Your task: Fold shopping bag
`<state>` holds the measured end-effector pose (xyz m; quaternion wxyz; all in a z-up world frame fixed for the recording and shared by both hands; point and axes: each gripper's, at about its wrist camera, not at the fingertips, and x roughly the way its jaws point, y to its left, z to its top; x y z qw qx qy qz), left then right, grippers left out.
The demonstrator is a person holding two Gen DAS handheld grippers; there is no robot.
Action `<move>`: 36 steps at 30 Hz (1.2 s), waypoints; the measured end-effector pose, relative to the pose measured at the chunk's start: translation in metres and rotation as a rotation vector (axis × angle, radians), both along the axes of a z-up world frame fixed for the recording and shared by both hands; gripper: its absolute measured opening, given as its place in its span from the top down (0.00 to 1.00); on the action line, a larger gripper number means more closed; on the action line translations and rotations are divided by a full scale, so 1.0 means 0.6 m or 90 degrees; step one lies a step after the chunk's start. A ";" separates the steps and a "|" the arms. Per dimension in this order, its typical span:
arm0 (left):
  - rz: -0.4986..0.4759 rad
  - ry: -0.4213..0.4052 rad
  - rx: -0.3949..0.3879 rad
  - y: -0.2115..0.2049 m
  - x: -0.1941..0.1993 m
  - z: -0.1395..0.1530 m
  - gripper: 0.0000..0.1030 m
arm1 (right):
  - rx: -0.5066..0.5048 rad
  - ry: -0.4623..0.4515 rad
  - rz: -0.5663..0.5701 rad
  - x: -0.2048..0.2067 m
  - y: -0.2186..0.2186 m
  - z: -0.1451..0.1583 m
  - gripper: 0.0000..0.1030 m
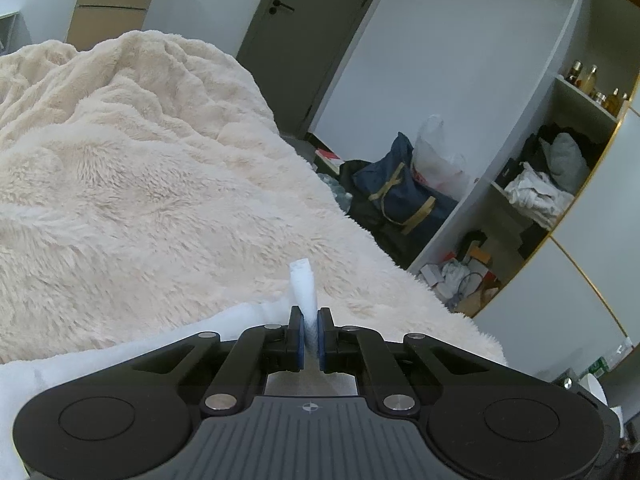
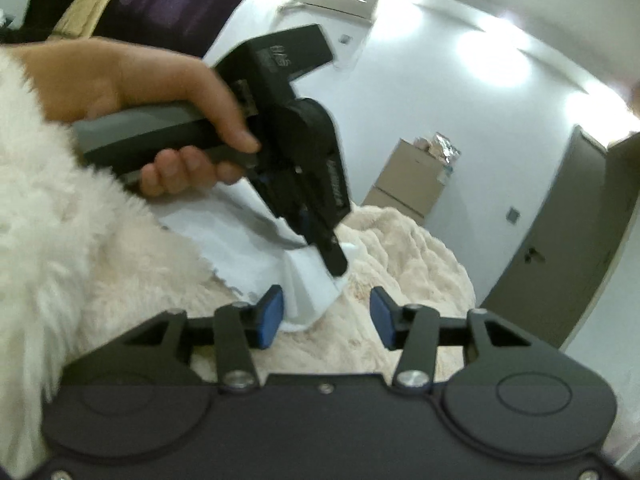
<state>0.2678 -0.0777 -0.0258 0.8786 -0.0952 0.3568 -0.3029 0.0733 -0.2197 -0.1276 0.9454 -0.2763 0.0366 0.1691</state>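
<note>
Two views from cameras mounted on hand-held grippers, both looking across a bed covered by a cream blanket [image 1: 140,184] of long, shaggy pile.

In the left wrist view, the left gripper [image 1: 311,332] sits at the bottom centre of the frame. Its two black fingers with blue pads are pressed together on a narrow, upright pleat of thin white fabric, which pokes up just above the tips. This is an edge of the shopping bag [image 1: 303,288], a soft, matte, cloth-like sheet. More of it spreads pale and flat toward the lower left of the frame, lying on the blanket.

In the right wrist view, the right gripper [image 2: 326,316] stands partly open at lower centre, holding nothing. A rumpled corner of the bag lies between its blue pads, close to the left one, but no pad presses on it. Above it, a hand [image 2: 152,92] in the upper left of the frame grips the other tool's grey handle, its black fingers angled down and pinching the white bag at centre. A fluffy white sleeve [image 2: 40,220] fills the left edge.

The fold seems to be mid-way: one edge is pinched and gathered while the free gripper lines up for a fresh hold. The next move likely calls for closing on the loose corner without snagging the blanket's pile.
</note>
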 end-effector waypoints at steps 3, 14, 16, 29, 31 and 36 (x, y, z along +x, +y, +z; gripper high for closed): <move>-0.002 0.001 0.006 -0.003 -0.001 -0.004 0.95 | -0.030 -0.019 0.008 0.001 0.011 0.003 0.64; -0.003 0.006 0.019 -0.007 0.003 -0.012 0.94 | -0.082 0.036 0.051 -0.001 0.028 0.010 0.93; 0.005 0.005 0.007 -0.002 0.005 -0.009 0.94 | -0.084 0.046 0.054 0.005 0.036 0.006 0.93; -0.001 -0.111 -0.054 0.037 -0.067 0.072 0.94 | -0.070 0.068 0.053 0.016 0.040 0.008 0.94; -0.026 -0.107 -0.036 0.024 -0.073 0.071 0.94 | -0.068 0.071 0.053 0.019 0.038 0.009 0.94; -0.069 -0.056 0.041 -0.018 -0.059 0.034 0.94 | -0.074 0.073 0.051 0.024 0.041 0.006 0.94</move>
